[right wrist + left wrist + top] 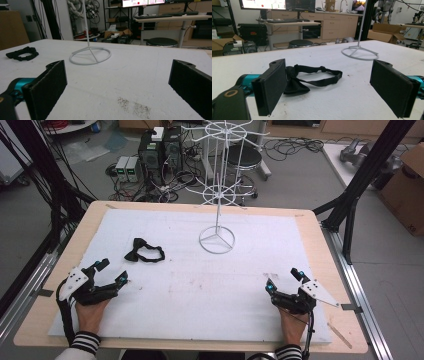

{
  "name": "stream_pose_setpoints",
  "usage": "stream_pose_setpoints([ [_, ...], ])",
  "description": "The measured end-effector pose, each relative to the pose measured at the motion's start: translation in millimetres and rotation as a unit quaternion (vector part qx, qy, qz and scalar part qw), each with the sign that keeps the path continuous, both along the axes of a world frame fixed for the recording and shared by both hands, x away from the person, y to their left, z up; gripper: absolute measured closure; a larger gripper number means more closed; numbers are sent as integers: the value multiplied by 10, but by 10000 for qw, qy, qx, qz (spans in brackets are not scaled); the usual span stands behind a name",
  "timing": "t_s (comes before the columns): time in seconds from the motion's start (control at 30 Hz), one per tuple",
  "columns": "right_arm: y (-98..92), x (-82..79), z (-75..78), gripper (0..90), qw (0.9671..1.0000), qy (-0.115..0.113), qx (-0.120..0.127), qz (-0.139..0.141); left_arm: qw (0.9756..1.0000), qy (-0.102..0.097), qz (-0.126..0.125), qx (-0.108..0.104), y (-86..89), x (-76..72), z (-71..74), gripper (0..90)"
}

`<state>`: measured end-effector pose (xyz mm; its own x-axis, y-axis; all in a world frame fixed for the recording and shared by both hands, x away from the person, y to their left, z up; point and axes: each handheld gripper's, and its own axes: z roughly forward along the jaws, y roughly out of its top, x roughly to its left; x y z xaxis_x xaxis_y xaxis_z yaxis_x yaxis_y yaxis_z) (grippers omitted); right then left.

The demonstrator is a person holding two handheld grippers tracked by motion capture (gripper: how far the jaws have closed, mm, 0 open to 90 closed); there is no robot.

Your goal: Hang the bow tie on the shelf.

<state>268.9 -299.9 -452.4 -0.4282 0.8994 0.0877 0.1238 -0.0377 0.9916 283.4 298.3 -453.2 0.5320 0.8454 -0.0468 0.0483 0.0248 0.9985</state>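
Left tool: jaws wide, empty, resting low near table's left front.
Right tool: jaws wide, empty, near right front.
Bow tie: flat on white mat, just ahead of left tool.
Wire rack: upright, center-back of table.

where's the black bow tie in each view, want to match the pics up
High view: the black bow tie lies left of centre on the white sheet, ahead of the left tool.
Left gripper view: bow tie at centre, just beyond the left-hand jaw.
Right gripper view: bow tie far left.
Shared landmark: the white wire stand's ring base.
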Motion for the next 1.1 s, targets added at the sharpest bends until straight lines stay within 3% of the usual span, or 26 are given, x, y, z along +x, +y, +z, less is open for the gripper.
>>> stream_pose_setpoints([
  [0.5, -3, -6, 0, 7, 10000, -15, 7, 19, 9999, -60, 34, 97, -16, -14, 0, 147],
  [0.8, -5, -2, 0, 7, 10000, -16, 26, 22, 10000, -31, 46, -7, -3, -8, 0, 134],
  [0.97, -5, -10, -1, 7, 10000, -16, 56, 29, 9999, 117, 74, 16, -2, 20, 12, 134],
  [1.0, -8, -10, -1, 7, 10000, -24, 51, 30, 9997, 215, 78, 34, -1, 33, 19, 134],
  [1.03, -8, -11, -1, 7, 10000, -28, 56, 30, 9989, 437, 115, 140, 5, 50, 40, 130],
  [1.1, -13, -8, -2, 7, 10000, -63, 36, 36, 9987, 477, 106, 142, 12, 49, 54, 127],
])
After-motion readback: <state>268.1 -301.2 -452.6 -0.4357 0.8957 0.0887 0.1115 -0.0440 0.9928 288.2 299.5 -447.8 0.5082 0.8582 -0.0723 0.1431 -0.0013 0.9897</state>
